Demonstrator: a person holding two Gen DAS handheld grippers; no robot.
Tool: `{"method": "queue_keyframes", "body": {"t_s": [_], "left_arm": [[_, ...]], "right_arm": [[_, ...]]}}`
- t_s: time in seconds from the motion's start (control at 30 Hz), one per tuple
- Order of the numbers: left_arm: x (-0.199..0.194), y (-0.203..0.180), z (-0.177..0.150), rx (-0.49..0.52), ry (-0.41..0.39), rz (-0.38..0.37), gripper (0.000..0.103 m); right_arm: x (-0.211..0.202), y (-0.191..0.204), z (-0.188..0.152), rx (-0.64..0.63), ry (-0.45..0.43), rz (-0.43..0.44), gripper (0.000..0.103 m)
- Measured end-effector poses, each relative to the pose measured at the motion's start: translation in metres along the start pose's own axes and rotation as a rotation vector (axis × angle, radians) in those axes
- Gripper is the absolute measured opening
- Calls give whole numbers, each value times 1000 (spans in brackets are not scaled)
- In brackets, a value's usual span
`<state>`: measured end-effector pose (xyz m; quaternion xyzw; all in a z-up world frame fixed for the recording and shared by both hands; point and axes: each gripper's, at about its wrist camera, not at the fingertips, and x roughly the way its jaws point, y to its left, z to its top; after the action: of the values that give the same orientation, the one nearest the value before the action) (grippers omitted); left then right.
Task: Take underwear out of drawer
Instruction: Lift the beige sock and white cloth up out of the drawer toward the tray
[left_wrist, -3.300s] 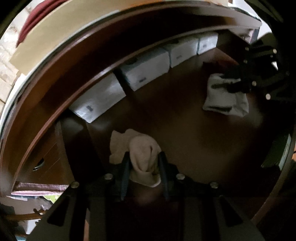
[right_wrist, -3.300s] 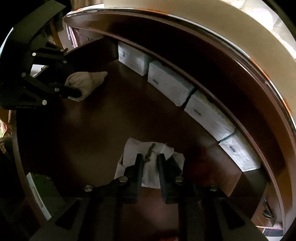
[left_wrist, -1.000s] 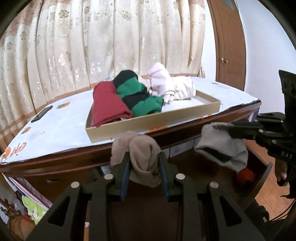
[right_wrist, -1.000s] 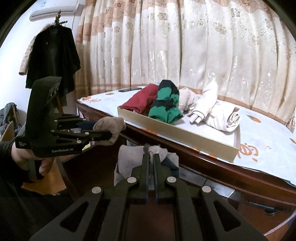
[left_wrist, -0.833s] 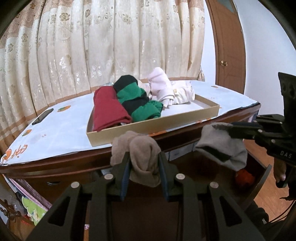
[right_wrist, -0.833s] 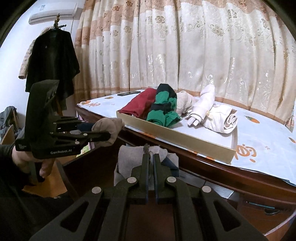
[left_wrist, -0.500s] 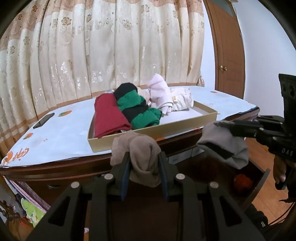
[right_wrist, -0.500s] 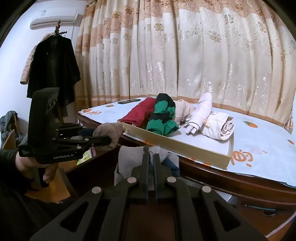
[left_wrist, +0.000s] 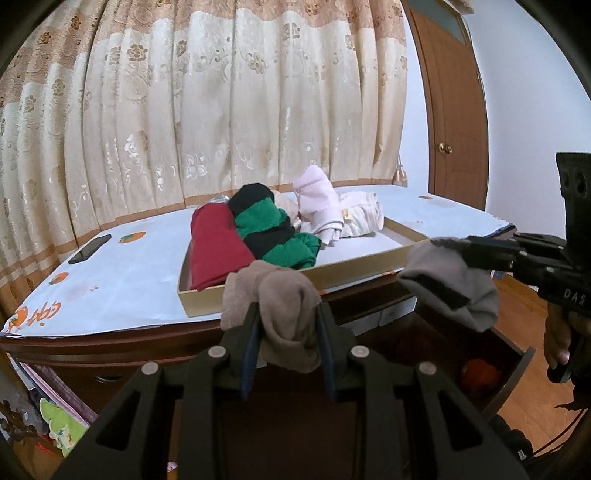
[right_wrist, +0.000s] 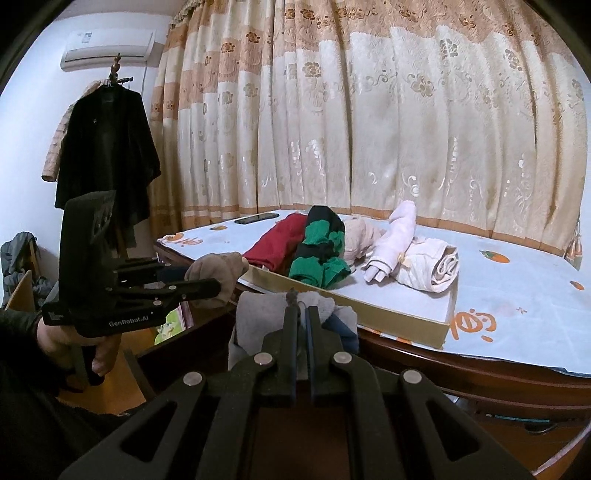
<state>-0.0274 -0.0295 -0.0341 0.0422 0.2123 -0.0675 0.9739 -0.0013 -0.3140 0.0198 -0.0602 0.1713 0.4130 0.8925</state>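
Right gripper (right_wrist: 301, 314) clamped tight on grey underwear (right_wrist: 258, 317), near centre. Left gripper (right_wrist: 218, 282) at left, hand (right_wrist: 74, 347) on grip, pinching beige bundle (right_wrist: 216, 275). Beyond: shallow cardboard tray (right_wrist: 369, 308) on desk (right_wrist: 517, 295), holding red roll (right_wrist: 280, 245), green-black roll (right_wrist: 321, 251), pale rolls (right_wrist: 406, 251). Phone (right_wrist: 257, 218) far left on desk. Curtain (right_wrist: 369, 110) behind; black coat (right_wrist: 105, 147) hanging far left.

Both claws (left_wrist: 288, 317) (right_wrist: 301, 314) clamped (raised level).

Soft, even room light, sharp centres, strong fisheye bending with black vignetted corners.
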Motion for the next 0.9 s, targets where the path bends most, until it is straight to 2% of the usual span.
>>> {"method": "queue_keyframes", "body": {"t_s": [0.9], "left_arm": [[-11,-7,19,14,-130,6,27]], "right_arm": [[-21,-1,20,-2,-124,-1,5]]}}
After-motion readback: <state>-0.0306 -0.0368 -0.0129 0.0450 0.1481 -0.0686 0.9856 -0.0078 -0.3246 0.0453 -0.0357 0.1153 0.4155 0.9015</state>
